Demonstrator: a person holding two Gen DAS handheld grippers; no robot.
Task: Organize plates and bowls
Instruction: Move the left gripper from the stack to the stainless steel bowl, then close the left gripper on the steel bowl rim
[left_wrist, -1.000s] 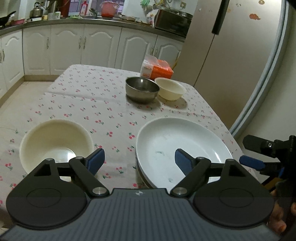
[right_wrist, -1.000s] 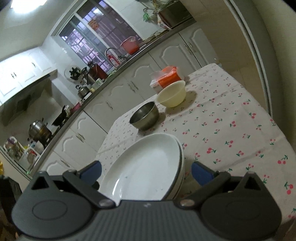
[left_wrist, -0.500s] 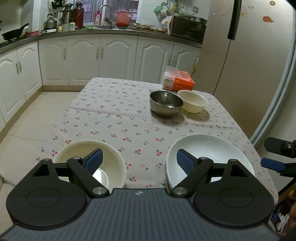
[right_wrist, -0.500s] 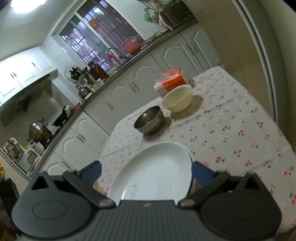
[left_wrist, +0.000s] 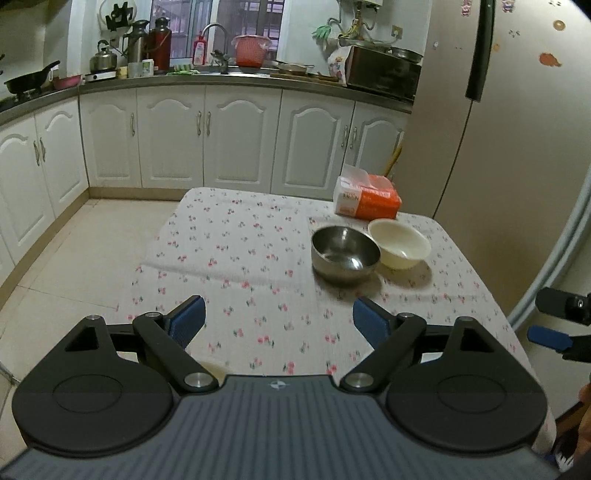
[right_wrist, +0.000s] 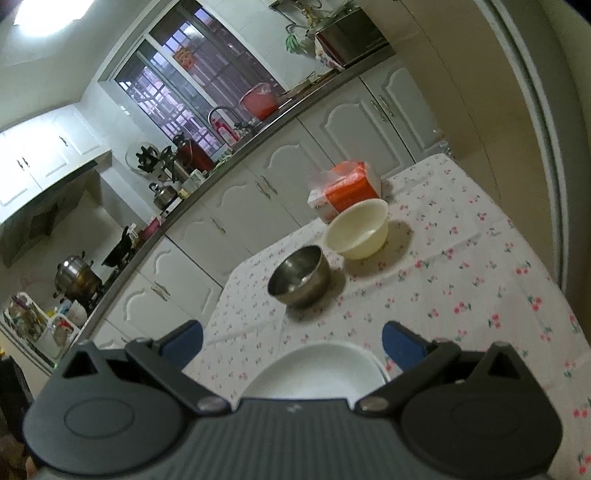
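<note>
A steel bowl (left_wrist: 345, 254) and a cream bowl (left_wrist: 399, 243) stand side by side at the far right of the cherry-print table (left_wrist: 251, 258). They also show in the right wrist view: steel bowl (right_wrist: 300, 275), cream bowl (right_wrist: 358, 230). A stack of white plates (right_wrist: 317, 376) lies just under my right gripper (right_wrist: 293, 339), which is open and empty. My left gripper (left_wrist: 279, 319) is open and empty above the table's near part. The right gripper's blue fingertip (left_wrist: 548, 338) shows at the right edge of the left wrist view.
An orange and white tissue box (left_wrist: 365, 199) sits behind the bowls. White kitchen cabinets (left_wrist: 240, 140) and a cluttered counter run along the back. A tall fridge (left_wrist: 498, 129) stands to the right of the table. Tiled floor (left_wrist: 74, 258) lies to the left.
Both grippers have pulled back and up from the table. The near cream bowl and the plates have dropped out of the left wrist view; the plates sit lower in the right wrist view.
</note>
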